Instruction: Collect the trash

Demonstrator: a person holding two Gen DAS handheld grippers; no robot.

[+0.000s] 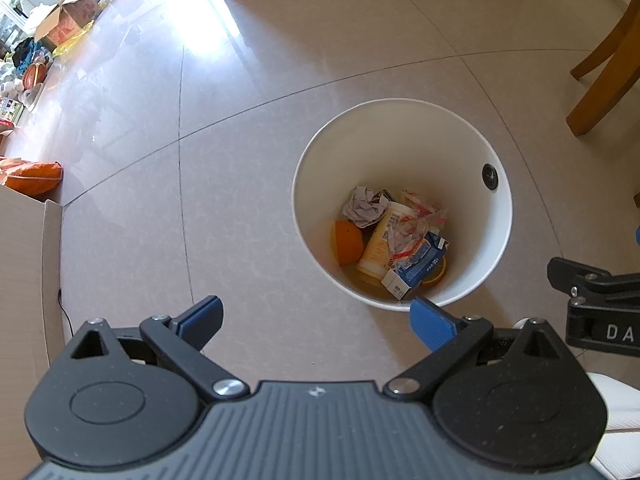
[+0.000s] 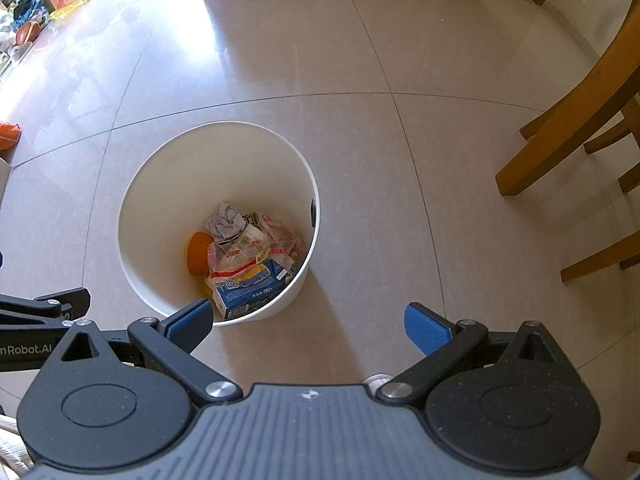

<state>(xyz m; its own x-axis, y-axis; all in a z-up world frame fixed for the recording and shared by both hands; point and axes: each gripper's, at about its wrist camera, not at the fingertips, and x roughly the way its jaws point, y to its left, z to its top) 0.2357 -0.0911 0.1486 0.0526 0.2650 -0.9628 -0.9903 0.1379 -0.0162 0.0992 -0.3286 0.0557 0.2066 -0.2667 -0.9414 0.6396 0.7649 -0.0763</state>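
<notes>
The bin stands on the tiled floor with the trash already in it: a crumpled paper ball, an orange half, a pale yellow bottle, a clear wrapper draped over it, and a blue carton against the near wall. I see nothing loose on the tiles around the bin, so the collecting looks close to finished, though the floor behind the grippers is out of sight.

What worries me is the bin itself. It is light and unlined, and the left gripper has its right finger lined up with the near rim; from here I cannot tell whether it touches. A careless sweep forward could knock the bin and tip it, spilling the lot. There seems to be some orange liquid pooled at the bottom, which would run across the tiles. The chair legs stand to the right of the bin, well apart from it, yet a wide swing of the right gripper could catch them.

Both grippers hang above the floor, tilted down towards the bin and side by side, each just inside the other's view. Both have their jaws spread wide with nothing between the blue pads. The left one sits to the bin's near left, the right one to its near right.
</notes>
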